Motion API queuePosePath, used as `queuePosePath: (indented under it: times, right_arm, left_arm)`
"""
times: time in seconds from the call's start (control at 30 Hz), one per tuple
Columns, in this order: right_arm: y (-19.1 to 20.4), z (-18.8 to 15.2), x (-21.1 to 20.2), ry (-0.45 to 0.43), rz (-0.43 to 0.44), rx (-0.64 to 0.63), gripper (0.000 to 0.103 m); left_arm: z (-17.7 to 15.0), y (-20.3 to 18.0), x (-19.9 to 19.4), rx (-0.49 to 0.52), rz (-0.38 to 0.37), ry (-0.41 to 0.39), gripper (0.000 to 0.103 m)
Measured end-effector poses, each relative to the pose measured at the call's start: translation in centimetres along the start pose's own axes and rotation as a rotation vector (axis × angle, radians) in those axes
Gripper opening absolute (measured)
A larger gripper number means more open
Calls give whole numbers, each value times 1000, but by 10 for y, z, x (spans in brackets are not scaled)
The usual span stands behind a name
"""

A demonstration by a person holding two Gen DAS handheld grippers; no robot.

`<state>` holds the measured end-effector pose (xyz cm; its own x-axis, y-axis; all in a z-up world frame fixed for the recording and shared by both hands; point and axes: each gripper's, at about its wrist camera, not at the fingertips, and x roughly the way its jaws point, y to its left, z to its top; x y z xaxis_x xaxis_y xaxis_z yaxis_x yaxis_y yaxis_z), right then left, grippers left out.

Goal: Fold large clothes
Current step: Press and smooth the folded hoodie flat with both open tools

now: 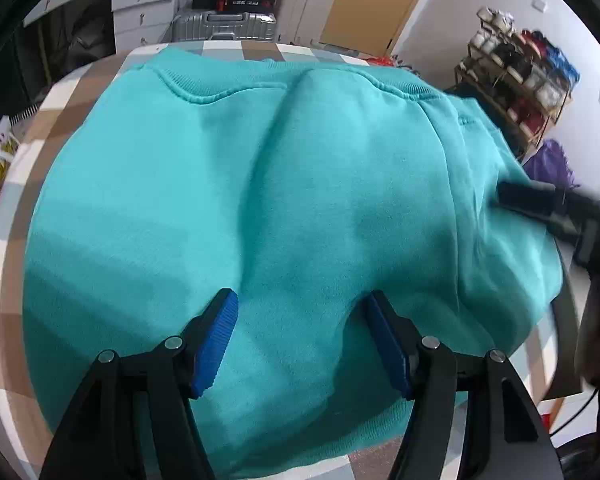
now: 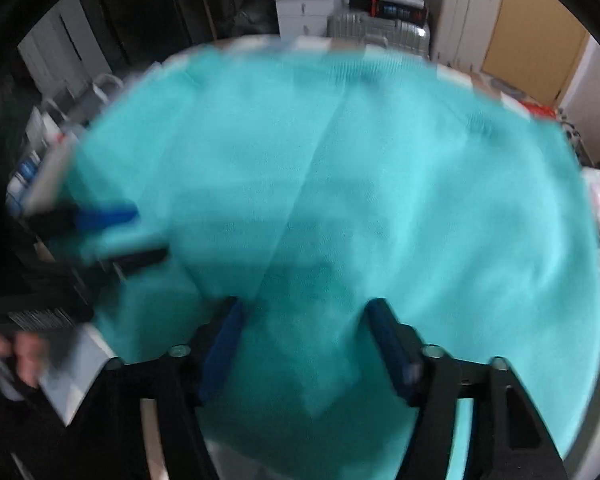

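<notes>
A storage room: white drawer units and a ribbed silver suitcase (image 1: 222,26) stand beyond a table (image 1: 16,236) covered in a brown, white and grey check cloth. The teal sweatshirt (image 1: 284,184) lies across nearly the whole tabletop, its ribbed band along the edge nearest the suitcase and a soft ridge running down its middle. The left gripper (image 1: 300,338) hangs over the sweatshirt's near part, jaws apart, blue ridged pads clear of the cloth, nothing held. The right gripper (image 2: 302,344) hangs likewise, open and empty; its view is blurred. Each should probably pinch a near corner through both layers, lifting evenly so the thick, matte fleece folds flat rather than bunching along the ridge.
</notes>
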<state>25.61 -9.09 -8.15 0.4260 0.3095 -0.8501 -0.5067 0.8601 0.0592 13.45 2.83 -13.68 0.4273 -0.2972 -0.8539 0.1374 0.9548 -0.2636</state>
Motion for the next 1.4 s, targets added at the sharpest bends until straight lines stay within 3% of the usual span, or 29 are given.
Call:
queuePosePath:
  times: [0.07,0.2,0.27,0.33,0.37,0.47,0.53,0.63,0.7,0.83,0.9,0.97,1.03,1.1,1.17,1.23,1.27,1.33,1.4]
  right_arm:
    - [-9,31,-6,-56,-29,26,67]
    - [-10,93,46,19,-57,56,64]
    - [-9,99,83,86,-167,22,66]
    - [-8,83,113,152,-193,5,67]
    - [-12,80,111,104,-191,32,69]
    - [-23,82,102,135,-142,33,69]
    - [-27,81,79,116,-139,-4,61]
    - [-48,57,23,69,-69,69,62]
    - [-57,23,-10,64,-147,53,62]
    - [-81,-52,-10,180,-201,53,62]
    - [-88,-78,-1,147,-158,68,62]
    - [-84,-85,-3,91,-179,36,62]
    - [-78,-84,-10,95,-214,85,62]
    - [-62,-82,-26,72,-176,108,60]
    - [-36,-81,-43,4,-114,78,59]
    - [-1,-84,-52,-53,-105,21,62]
    - [8,-87,-49,-53,-105,4,70]
    - [23,-94,-26,-19,-163,-16,71]
    - [17,-101,-1,31,-157,24,71]
  left_arm:
    - [0,-2,-1,14,-5,3,62]
    - [-8,-7,-4,16,3,-9,62]
    - [-10,-10,-3,6,18,-33,63]
    - [-9,-9,-4,-2,15,-38,63]
    - [-10,-7,-5,-13,3,-34,62]
    - [-10,-3,-8,-7,-27,-24,62]
    - [-10,-2,-13,-10,-35,-16,62]
    - [-11,1,-25,-22,-27,-12,63]
    - [-14,-1,-23,58,15,-4,63]
    - [-14,6,-12,48,16,15,62]
    - [-14,6,-12,38,15,14,62]
    - [-17,6,-17,31,14,-8,62]
    - [-21,8,-27,-6,13,-23,62]
    - [-27,8,-43,-9,-23,-53,63]
    - [-30,7,-45,18,14,-65,63]
    - [-32,11,-30,37,71,-12,62]
    - [-33,13,-23,35,67,0,62]
    - [-33,14,-17,39,74,-3,62]
    - [-35,13,-16,41,87,-11,62]
